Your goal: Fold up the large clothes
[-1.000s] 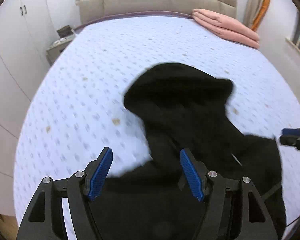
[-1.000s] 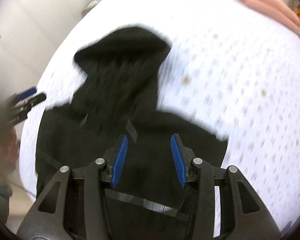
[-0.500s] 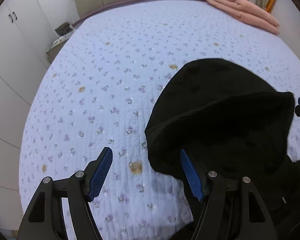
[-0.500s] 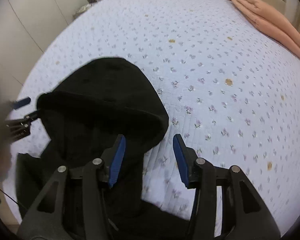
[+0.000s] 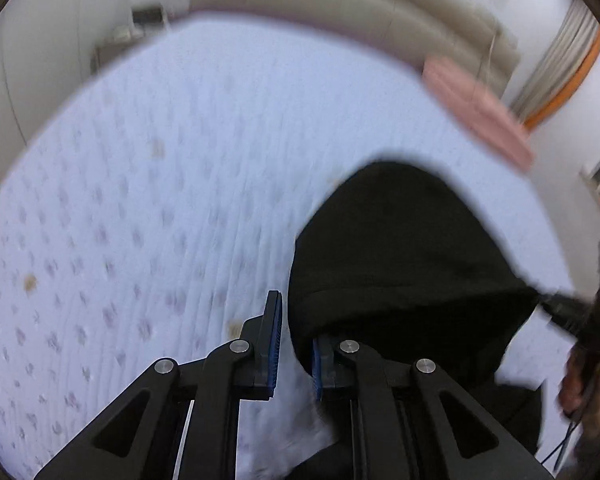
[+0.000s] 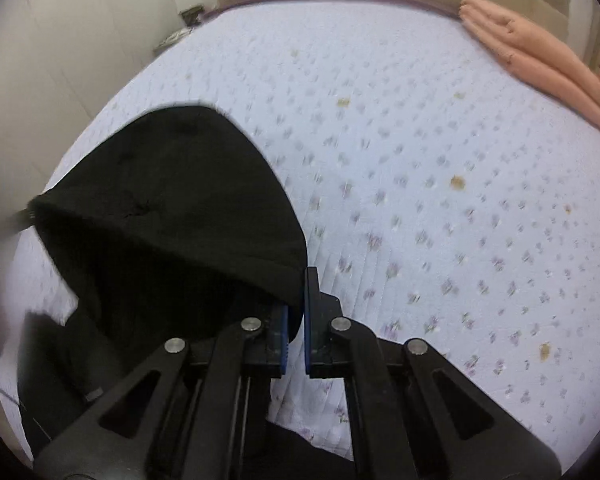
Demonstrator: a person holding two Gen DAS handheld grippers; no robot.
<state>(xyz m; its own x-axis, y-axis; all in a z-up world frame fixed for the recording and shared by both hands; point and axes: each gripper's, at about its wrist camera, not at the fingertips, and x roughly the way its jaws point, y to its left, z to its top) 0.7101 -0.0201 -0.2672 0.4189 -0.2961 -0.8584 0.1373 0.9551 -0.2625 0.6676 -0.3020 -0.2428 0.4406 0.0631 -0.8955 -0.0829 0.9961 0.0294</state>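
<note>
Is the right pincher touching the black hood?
Touching. The right wrist view shows the right gripper closed on the black hood's edge, fabric pinched between its blue pads.

black fleecy hooded garment on the floral quilted bedspread, hood rim lifted, body bunched below

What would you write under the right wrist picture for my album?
The right gripper pinches the edge of a black hoodie's hood on a flowery bedspread.

Hoodie at the near edge of the bed
The black hooded sweatshirt lies on the floral quilted bedspread; the folded pink blanket lies far behind, right.
</note>
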